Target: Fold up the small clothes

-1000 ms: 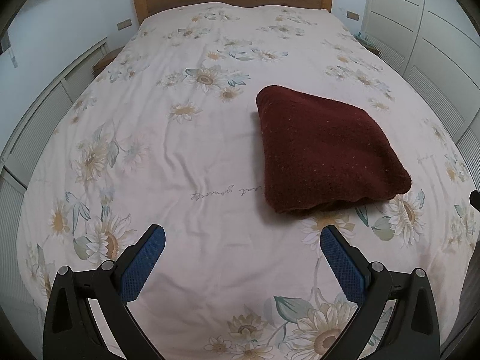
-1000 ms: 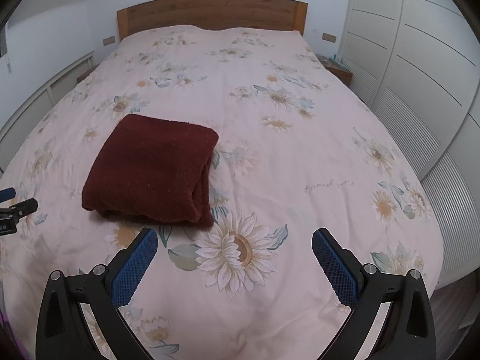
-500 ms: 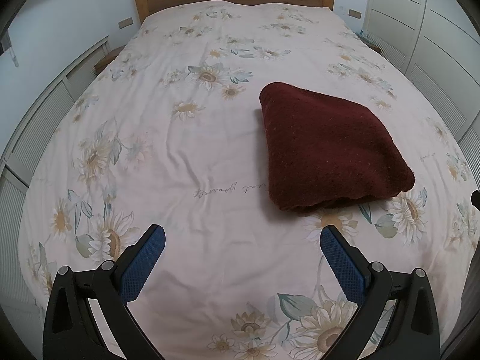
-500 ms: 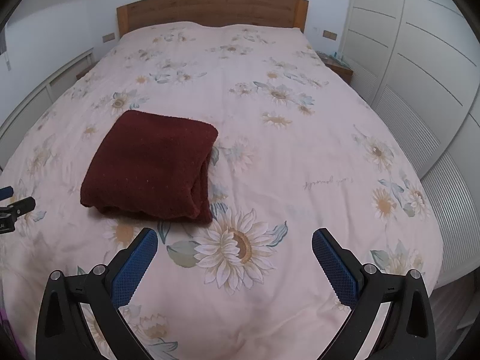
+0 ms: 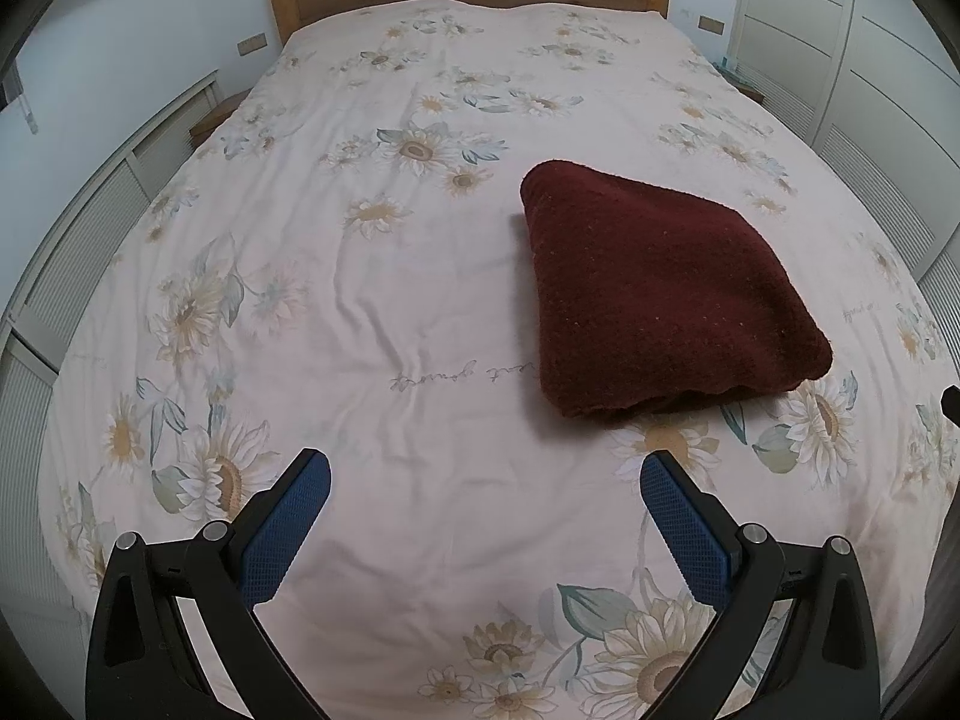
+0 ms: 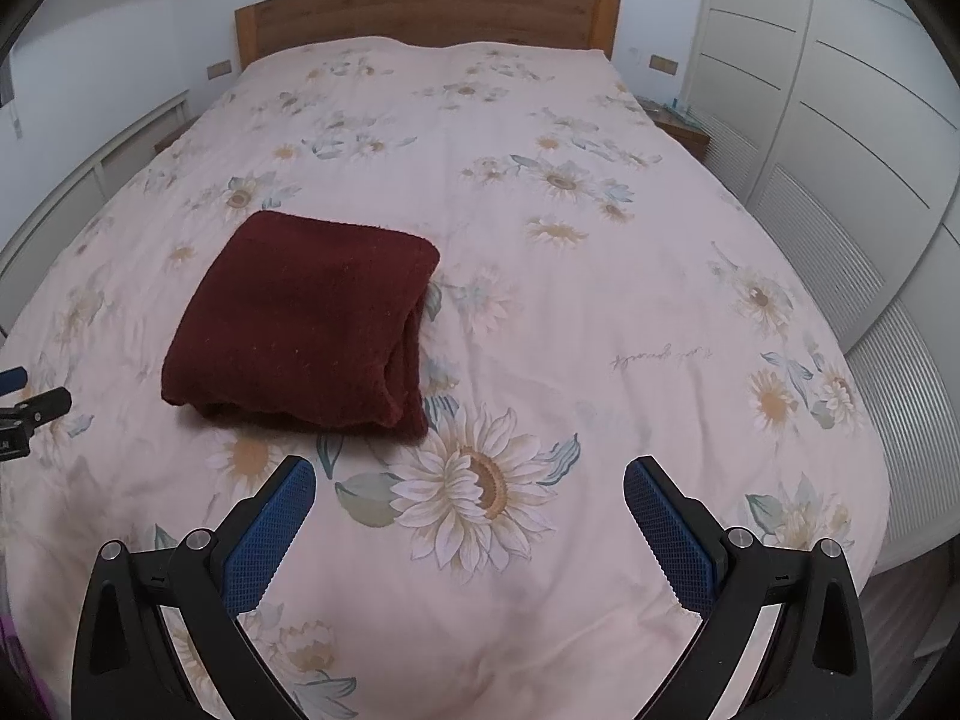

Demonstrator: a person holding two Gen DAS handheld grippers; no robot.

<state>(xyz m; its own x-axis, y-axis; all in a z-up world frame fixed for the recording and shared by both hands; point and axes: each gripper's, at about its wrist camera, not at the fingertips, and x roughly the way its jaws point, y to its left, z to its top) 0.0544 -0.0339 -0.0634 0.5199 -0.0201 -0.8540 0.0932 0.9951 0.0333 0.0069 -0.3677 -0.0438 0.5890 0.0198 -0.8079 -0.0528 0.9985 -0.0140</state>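
A dark red knitted garment [image 5: 666, 294] lies folded into a thick rectangle on the flowered bedspread [image 5: 372, 276]; it also shows in the right wrist view [image 6: 306, 324]. My left gripper [image 5: 485, 468] is open and empty, held above the bed, in front and to the left of the garment. My right gripper [image 6: 469, 471] is open and empty, in front and to the right of it. The tip of the left gripper shows at the right wrist view's left edge [image 6: 27, 402].
The bed has a wooden headboard [image 6: 426, 12]. White wardrobe doors [image 6: 840, 138] run along the right side. A low white cabinet [image 5: 90, 240] stands on the left. Small bedside tables [image 6: 678, 123] flank the headboard.
Both grippers have drifted slightly back and up from the bed; the folded garment has not moved on the bed. Both stay open.
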